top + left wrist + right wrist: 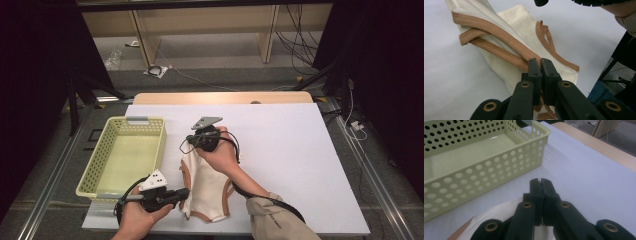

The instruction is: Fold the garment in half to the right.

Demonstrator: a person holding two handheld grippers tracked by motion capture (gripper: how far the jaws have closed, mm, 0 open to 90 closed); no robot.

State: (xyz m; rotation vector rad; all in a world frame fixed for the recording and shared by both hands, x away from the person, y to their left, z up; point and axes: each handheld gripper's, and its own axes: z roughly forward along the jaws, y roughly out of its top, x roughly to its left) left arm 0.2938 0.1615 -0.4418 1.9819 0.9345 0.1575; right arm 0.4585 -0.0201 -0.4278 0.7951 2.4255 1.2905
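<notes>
The cream cloth bag (207,187) with brown trim lies on the white desk (300,165), between the two tools and just beside the yellow basket (125,155). The left tool (182,194) is squeezed tight on the brown edge of the bag at the end close to the person. The right tool (192,139) sits at the far end of the bag, and its jaws are pressed together too; it looks like it pinches the cloth there, but the bite itself is hidden, so I cannot be sure. The job in hand seems to be lifting the bag and putting it in the basket, which sits to the left of both tools. To do it well, both tools should keep a firm pinch, rise together so the bag hangs flat, and go high enough to clear the basket wall before moving over. The left gripper view shows the brown trim (499,51) caught right between the left tool's jaws, and the loose handles (547,37) folded past them. The right gripper view shows the holes in the basket wall (486,182) and that the basket is empty.
</notes>
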